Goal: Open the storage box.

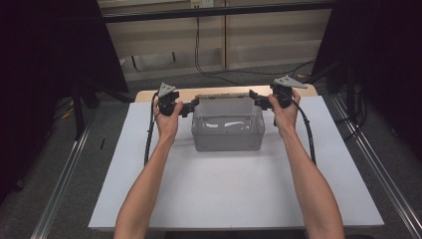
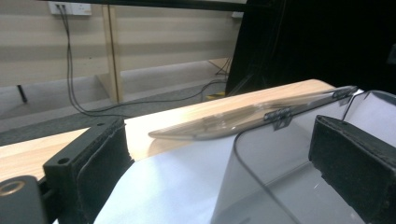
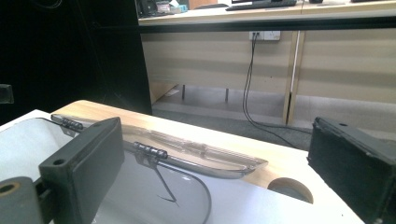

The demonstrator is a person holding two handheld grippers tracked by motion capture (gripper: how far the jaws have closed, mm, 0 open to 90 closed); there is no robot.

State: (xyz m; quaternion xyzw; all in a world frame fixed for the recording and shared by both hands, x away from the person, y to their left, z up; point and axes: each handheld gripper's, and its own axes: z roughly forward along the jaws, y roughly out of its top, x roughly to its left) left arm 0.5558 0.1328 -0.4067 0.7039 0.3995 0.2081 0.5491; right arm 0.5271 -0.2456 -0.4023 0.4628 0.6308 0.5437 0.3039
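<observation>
So the thing being worked on is a clear plastic bin [image 1: 228, 130], rectangular with rounded corners, see-through enough that the white sheet [image 1: 234, 189] under it shows straight through the walls. The plastic looks thin and glossy, with pale reflections on the inside faces. Its lid [image 1: 222, 94] is flipped back past the bin's far rim, hanging off two small dark hinges [image 2: 279, 114]; in the gripper views the lid reads as a shallow, moulded tray shape in the same clear plastic, lying nearly flat over the wood behind the bin.

The bin sits on the far half of the white sheet, roughly centred side to side, its back edge just near the strip of bare light wood of the counter [image 1: 144, 94]. That wood is smooth with a rounded front corner, and there's a round cutout [image 3: 289, 189] in it just beside the bin's right end.

The left tool [image 1: 188, 107] is at the bin's left far corner and the right tool [image 1: 255, 99] at its right far corner, one in each hand. Both are released: the jaws are matte black blocks with a slightly rough padded face, standing wide apart. Each tool straddles a top corner of the bin, but the pads aren't pressing on it.
</observation>
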